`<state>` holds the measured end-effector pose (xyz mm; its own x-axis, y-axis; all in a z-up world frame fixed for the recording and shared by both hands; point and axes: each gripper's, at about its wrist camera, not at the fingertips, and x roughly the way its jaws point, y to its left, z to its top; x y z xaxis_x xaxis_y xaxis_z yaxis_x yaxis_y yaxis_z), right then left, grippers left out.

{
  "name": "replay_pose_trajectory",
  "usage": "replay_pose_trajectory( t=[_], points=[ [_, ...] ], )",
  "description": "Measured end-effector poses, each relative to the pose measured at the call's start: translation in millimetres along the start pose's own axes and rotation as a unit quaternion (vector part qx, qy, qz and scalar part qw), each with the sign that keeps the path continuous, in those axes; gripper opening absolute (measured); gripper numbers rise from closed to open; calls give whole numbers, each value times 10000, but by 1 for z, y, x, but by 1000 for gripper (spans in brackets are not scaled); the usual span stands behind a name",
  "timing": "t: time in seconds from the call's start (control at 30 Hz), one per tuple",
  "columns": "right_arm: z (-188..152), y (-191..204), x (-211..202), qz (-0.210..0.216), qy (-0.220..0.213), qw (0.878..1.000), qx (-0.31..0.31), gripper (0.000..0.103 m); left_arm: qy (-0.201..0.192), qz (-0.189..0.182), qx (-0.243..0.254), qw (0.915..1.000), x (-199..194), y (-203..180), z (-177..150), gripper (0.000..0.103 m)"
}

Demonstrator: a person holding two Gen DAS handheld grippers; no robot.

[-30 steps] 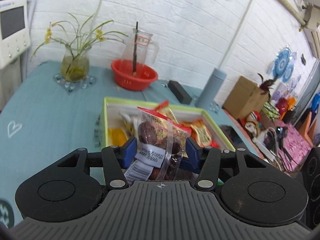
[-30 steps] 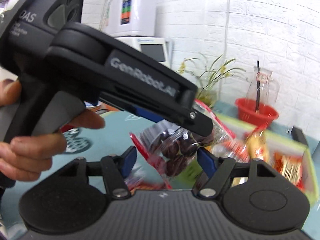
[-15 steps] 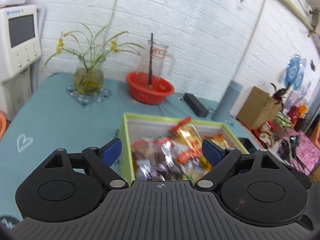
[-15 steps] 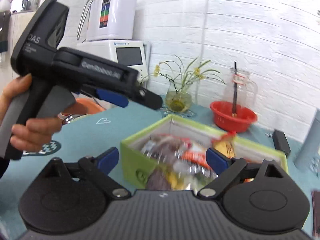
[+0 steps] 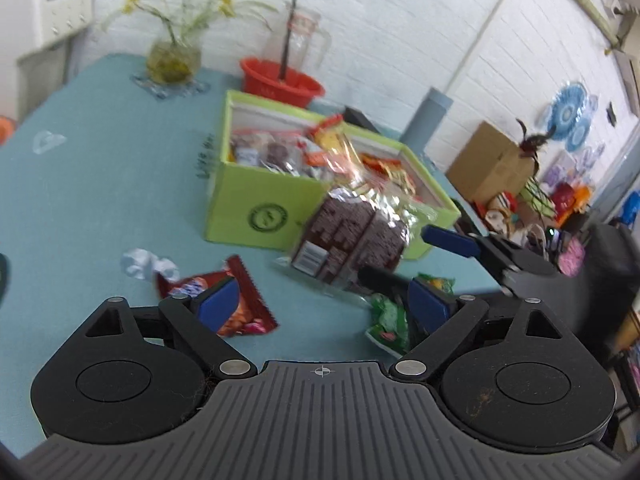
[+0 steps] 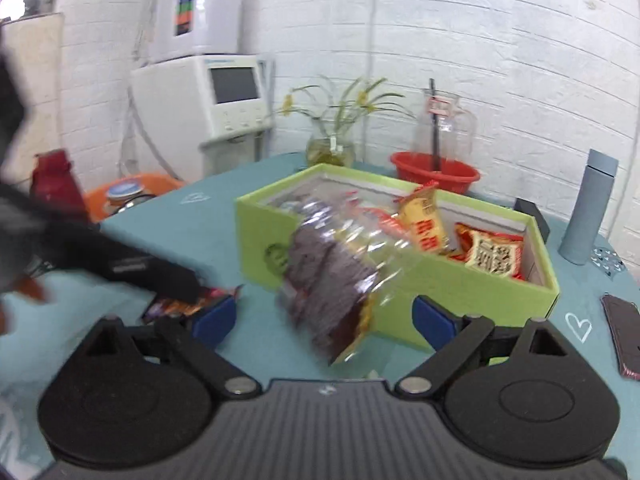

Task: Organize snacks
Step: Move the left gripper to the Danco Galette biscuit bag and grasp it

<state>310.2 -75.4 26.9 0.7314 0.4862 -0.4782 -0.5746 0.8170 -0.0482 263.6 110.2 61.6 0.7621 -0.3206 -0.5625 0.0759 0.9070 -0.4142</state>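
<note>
A lime-green box (image 5: 256, 204) (image 6: 460, 280) on the teal table holds several snack packets. A clear bag of dark brown snacks (image 5: 352, 232) (image 6: 332, 276) leans against the box's front, between the wide-open jaws of my right gripper (image 6: 324, 316); its fingers do not touch the bag. My left gripper (image 5: 320, 304) is open and empty, low over the table. A red snack packet (image 5: 236, 304) (image 6: 180, 304) lies by its left finger, a green packet (image 5: 388, 316) by its right finger. A crumpled white-blue wrapper (image 5: 144, 264) lies further left.
A red bowl (image 5: 280, 84) with a glass jug, a plant vase (image 5: 172, 60) and a grey-blue bottle (image 6: 588, 208) stand behind the box. A phone (image 6: 624, 332) lies at the right. A cardboard box (image 5: 488, 164) and clutter sit beyond the table's right edge.
My left gripper let go of the dark snack packet into the box, opened, then pulled back and down toward the loose packets. My right gripper came around the clear brown bag.
</note>
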Motion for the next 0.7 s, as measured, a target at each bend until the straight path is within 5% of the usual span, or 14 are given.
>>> replay_pose_trajectory(
  t=[0.17, 0.33, 0.47, 0.7],
  points=[
    [21, -12, 32, 478, 117, 9983, 321, 94, -293, 290, -290, 9987, -36, 18, -4, 81],
    [6, 24, -15, 1321, -145, 9907, 302, 93, -406, 368, -615, 9966, -48, 40, -11, 82],
    [-19, 35, -43, 1108, -63, 9931, 385, 93, -155, 105, -925, 9955, -29, 49, -20, 82],
    [-39, 31, -27, 850, 592, 9932, 539, 93, 455, 55, -864, 9952, 18, 47, -27, 81]
  ],
)
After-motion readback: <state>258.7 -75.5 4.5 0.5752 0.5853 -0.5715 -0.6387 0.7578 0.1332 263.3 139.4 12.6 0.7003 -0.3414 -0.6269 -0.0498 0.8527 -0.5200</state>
